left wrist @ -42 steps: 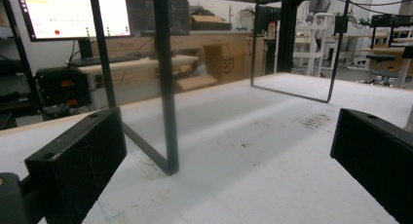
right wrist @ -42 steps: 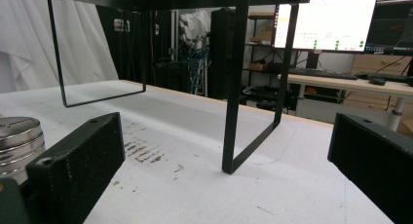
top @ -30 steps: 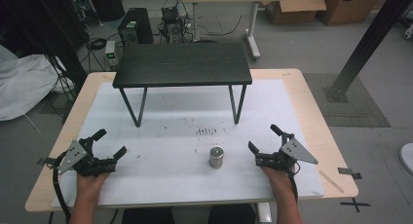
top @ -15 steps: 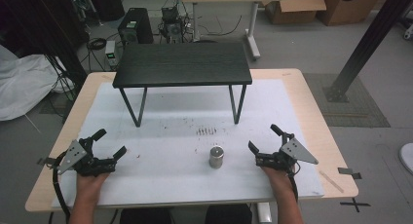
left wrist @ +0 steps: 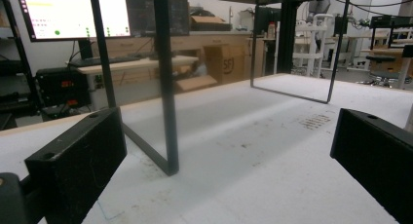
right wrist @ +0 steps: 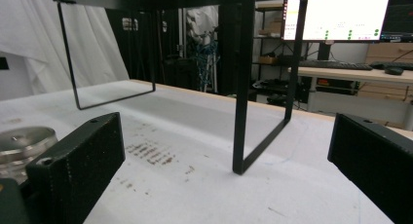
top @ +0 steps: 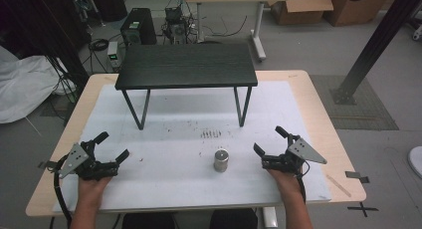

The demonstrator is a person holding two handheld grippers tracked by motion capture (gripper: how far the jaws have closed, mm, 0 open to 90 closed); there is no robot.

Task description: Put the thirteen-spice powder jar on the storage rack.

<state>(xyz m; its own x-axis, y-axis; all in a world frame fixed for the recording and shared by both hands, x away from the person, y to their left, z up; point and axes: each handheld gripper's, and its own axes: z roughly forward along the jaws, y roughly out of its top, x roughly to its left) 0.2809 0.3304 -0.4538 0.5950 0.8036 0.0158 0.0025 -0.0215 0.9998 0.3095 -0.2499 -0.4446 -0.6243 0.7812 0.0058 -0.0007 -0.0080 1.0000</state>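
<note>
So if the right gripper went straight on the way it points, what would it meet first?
Probably the near right leg of the black stand, centred between the right gripper's open jaws. The metal cylinder sits off to its left.

Hand-held gripper [left wrist: 229, 160] jaws wide apart; black stand leg [left wrist: 165, 87] ahead.

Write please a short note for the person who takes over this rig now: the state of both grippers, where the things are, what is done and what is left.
Left gripper: open, holds nothing, low over the white mat at its near left.
Right gripper: open, holds nothing, at the near right, close beside the metal cylinder but apart from it.
Metal cylinder: upright on the mat, near middle, in front of the black shelf.
Done: nothing visible; cylinder untouched.
Left: probably grasp the cylinder, most likely with the right gripper.
</note>
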